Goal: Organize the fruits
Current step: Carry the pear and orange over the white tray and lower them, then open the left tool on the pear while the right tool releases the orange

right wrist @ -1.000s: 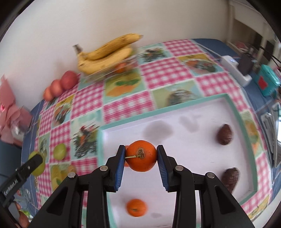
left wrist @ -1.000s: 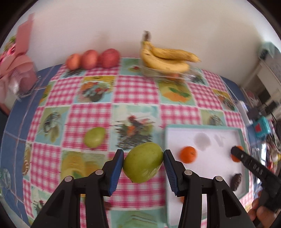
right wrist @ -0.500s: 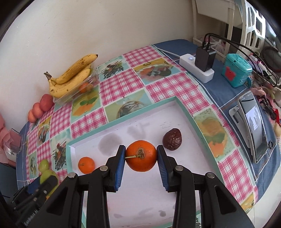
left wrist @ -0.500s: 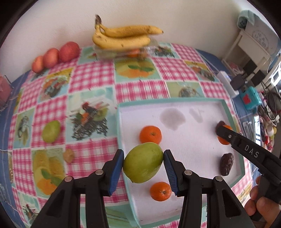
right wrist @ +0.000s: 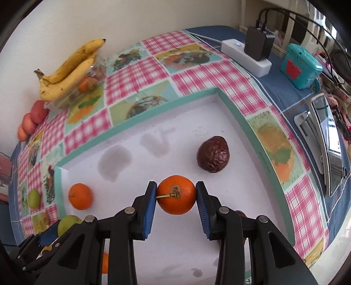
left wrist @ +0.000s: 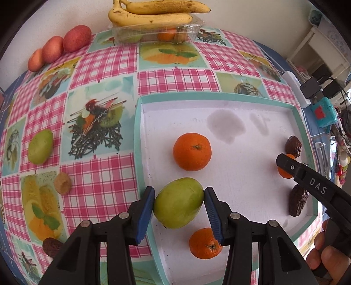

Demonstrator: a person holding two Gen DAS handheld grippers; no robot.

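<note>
Placing step: left gripper [left wrist: 178, 202] jaws gripping green fruit [left wrist: 178, 202], right gripper [right wrist: 176, 198] gripping orange [right wrist: 176, 197], both hovering over tray [left wrist: 138, 140]. Next: lowering, releasing onto bare spots.

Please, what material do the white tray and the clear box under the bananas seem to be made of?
The tray looks like matte cardboard or foam board, perhaps a box lid: flat white floor with grey stains, thin teal rim. The clear box looks like thin glossy plastic: transparent, creased, with bright reflections, and fruit shows through under the bananas.
</note>
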